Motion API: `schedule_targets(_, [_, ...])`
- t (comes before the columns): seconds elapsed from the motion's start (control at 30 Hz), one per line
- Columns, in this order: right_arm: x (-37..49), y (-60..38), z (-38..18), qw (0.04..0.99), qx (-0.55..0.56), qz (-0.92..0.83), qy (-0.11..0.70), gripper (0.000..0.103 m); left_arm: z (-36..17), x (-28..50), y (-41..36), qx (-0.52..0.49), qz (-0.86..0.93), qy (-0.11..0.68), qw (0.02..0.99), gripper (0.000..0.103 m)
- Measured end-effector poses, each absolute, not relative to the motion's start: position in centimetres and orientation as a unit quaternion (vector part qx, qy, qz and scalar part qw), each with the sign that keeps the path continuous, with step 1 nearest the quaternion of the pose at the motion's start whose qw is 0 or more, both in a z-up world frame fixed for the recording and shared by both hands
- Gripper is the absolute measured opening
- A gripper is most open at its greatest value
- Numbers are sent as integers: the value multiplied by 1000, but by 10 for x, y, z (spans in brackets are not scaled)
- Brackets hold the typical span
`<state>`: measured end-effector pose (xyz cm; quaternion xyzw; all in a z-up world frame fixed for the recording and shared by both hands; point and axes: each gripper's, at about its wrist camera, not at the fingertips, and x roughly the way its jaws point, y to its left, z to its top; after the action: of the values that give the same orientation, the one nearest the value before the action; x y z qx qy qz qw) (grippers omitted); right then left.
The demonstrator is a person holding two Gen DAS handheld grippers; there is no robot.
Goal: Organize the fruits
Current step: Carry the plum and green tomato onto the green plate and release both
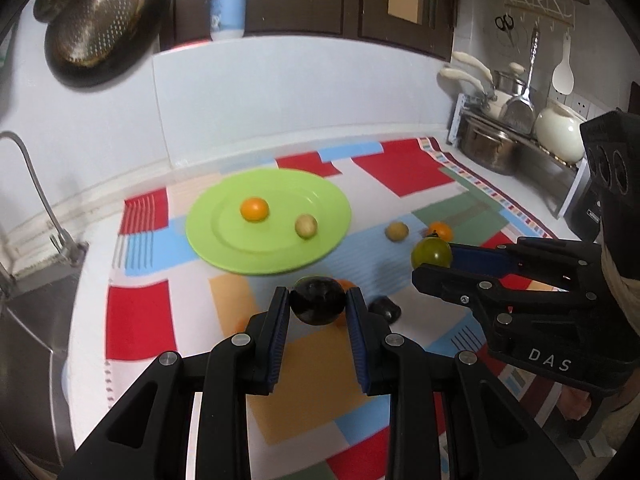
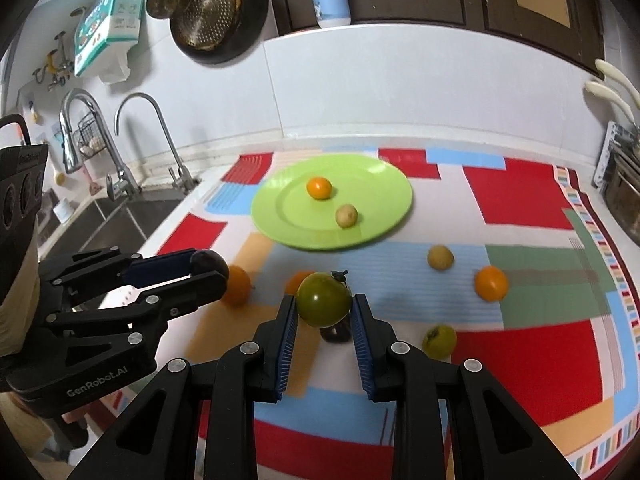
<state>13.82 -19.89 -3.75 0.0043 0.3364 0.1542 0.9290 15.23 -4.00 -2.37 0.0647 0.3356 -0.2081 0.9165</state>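
My left gripper (image 1: 318,300) is shut on a dark purple fruit (image 1: 317,300), held above the cloth in front of the green plate (image 1: 224,240). My right gripper (image 2: 324,308) is shut on a green tomato (image 2: 323,299); it also shows in the left wrist view (image 1: 432,253). The plate (image 2: 280,220) holds an orange fruit (image 2: 319,188) and a small yellow-brown fruit (image 2: 346,215). Loose on the cloth lie orange fruits (image 2: 490,283) (image 2: 237,285), a yellow-brown fruit (image 2: 440,257), a green tomato (image 2: 439,341) and a dark fruit (image 1: 385,308).
A patchwork cloth (image 2: 520,208) covers the counter. A sink with taps (image 2: 120,200) lies to the left. A rack with pots (image 1: 504,136) stands at the right back. A colander and pan (image 1: 96,24) hang on the wall.
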Motion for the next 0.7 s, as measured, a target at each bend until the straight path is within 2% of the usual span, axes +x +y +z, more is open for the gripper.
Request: schedule_targets(0.7, [223,-182,-4,933,0,164,322,29,2,236,-32,75,-200,316,924,29])
